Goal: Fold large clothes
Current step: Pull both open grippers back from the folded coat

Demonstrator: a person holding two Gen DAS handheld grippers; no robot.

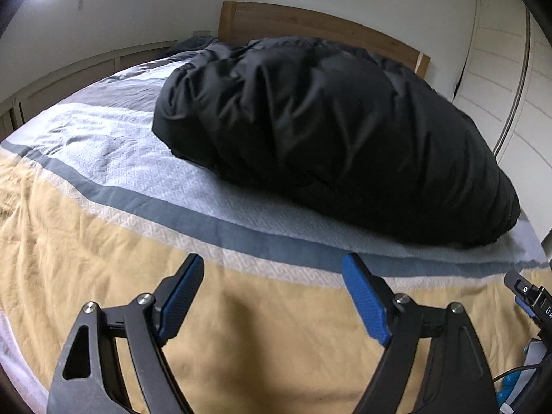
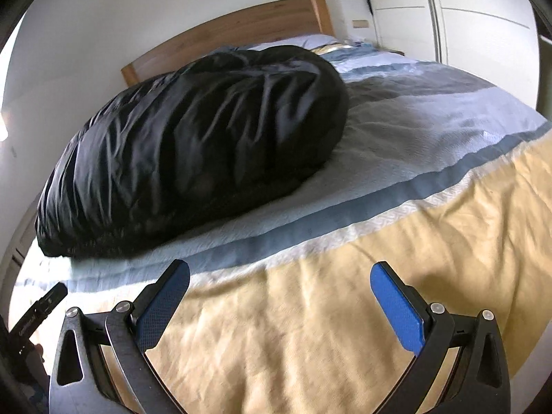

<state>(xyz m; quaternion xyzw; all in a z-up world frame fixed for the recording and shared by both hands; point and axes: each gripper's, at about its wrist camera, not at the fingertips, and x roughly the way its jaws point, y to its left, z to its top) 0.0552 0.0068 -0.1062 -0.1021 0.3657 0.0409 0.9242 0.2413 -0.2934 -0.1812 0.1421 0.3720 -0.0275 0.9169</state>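
A large black puffy garment (image 1: 327, 138) lies bundled in a thick mound on the striped part of the bed; in the right wrist view it (image 2: 193, 148) fills the left middle. My left gripper (image 1: 272, 269) is open and empty, held above the yellow blanket short of the garment. My right gripper (image 2: 279, 276) is open and empty too, above the yellow blanket in front of the garment. Neither gripper touches the garment.
The bed has a yellow blanket (image 1: 103, 258) at the near end and a grey, white and blue striped cover (image 2: 431, 131) beyond. A wooden headboard (image 1: 310, 24) stands behind. White wardrobe doors (image 2: 465, 17) are to one side. The other gripper's edge (image 1: 528, 293) shows at right.
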